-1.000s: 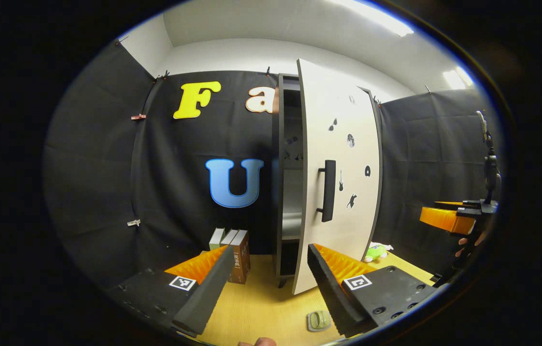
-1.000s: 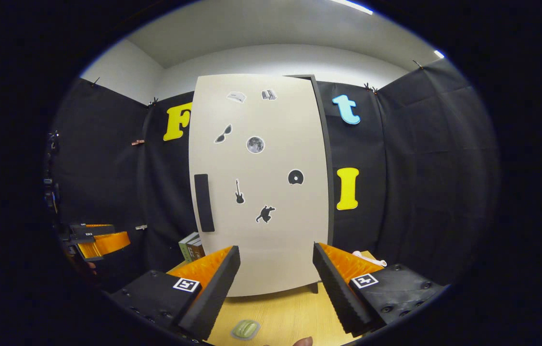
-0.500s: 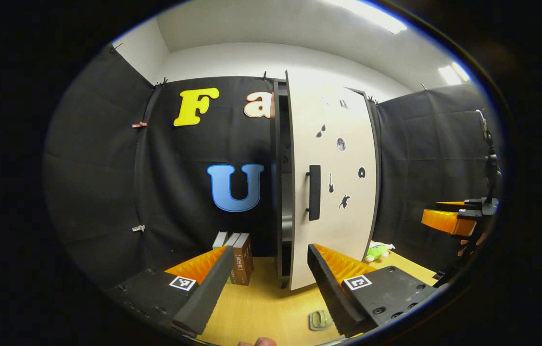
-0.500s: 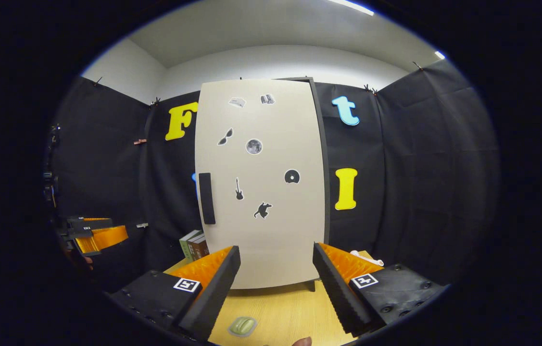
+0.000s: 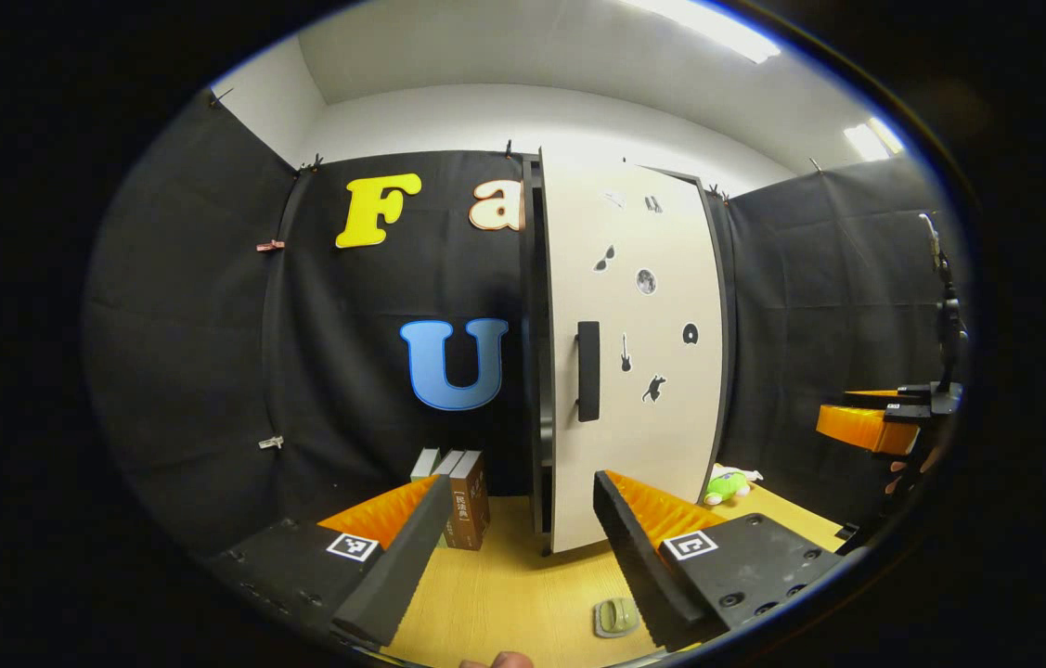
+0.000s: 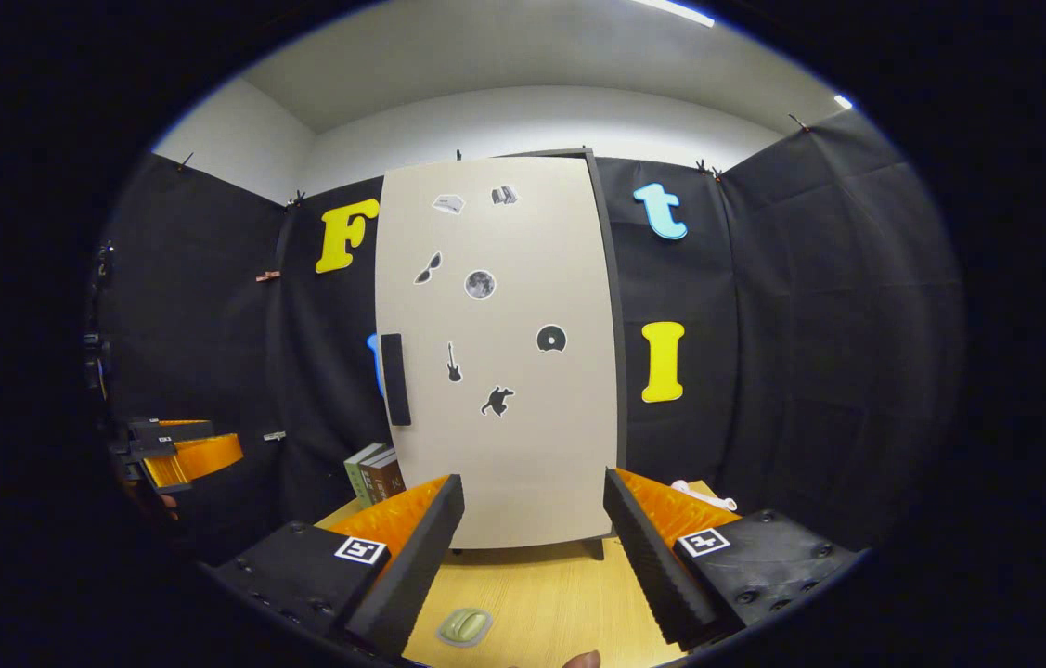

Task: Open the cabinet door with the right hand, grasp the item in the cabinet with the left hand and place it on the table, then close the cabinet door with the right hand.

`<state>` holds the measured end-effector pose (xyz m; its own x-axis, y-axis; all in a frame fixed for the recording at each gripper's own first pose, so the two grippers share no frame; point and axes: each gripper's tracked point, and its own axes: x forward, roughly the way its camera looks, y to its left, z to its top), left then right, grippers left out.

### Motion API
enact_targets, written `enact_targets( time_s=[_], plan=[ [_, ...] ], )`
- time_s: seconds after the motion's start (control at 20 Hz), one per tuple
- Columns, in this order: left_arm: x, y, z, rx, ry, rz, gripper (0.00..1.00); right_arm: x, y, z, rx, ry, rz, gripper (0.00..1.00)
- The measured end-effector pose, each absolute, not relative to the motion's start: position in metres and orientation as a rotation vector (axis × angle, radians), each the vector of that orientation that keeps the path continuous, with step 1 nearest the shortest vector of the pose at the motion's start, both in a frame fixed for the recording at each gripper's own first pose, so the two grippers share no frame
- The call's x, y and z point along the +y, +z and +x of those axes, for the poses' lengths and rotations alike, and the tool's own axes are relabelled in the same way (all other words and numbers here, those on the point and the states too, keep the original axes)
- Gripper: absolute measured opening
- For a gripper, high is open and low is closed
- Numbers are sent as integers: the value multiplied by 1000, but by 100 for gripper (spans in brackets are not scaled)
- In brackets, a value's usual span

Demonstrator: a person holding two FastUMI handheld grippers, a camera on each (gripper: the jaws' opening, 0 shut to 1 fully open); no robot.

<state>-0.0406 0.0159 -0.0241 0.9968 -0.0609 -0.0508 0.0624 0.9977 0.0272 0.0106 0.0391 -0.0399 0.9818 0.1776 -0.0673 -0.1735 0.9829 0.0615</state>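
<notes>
Cabinet door [image 5: 639, 353] has swung nearly shut since a second ago. Pale green item [image 5: 616, 617] lies on table [image 5: 504, 594]. Left gripper [image 5: 513, 547] and right gripper [image 6: 532, 547] jaws apart, empty.

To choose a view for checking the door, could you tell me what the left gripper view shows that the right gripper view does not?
The left gripper view gives the cabinet's dark frame beside the cabinet door, a green plush toy on the wooden table, and the right tool at far right. The right gripper view gives the door square-on, a white object right of the cabinet, and the left tool at far left. Shared: the stickered door, its black handle, the books and the small green item.
</notes>
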Motion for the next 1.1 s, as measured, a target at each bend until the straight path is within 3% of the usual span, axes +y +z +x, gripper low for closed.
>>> enact_targets(
  time_s=[1.1],
  plan=[
    [8,-8,-42,7,-61,21,96,34,-35,10,47,166,9,98]
  ],
)
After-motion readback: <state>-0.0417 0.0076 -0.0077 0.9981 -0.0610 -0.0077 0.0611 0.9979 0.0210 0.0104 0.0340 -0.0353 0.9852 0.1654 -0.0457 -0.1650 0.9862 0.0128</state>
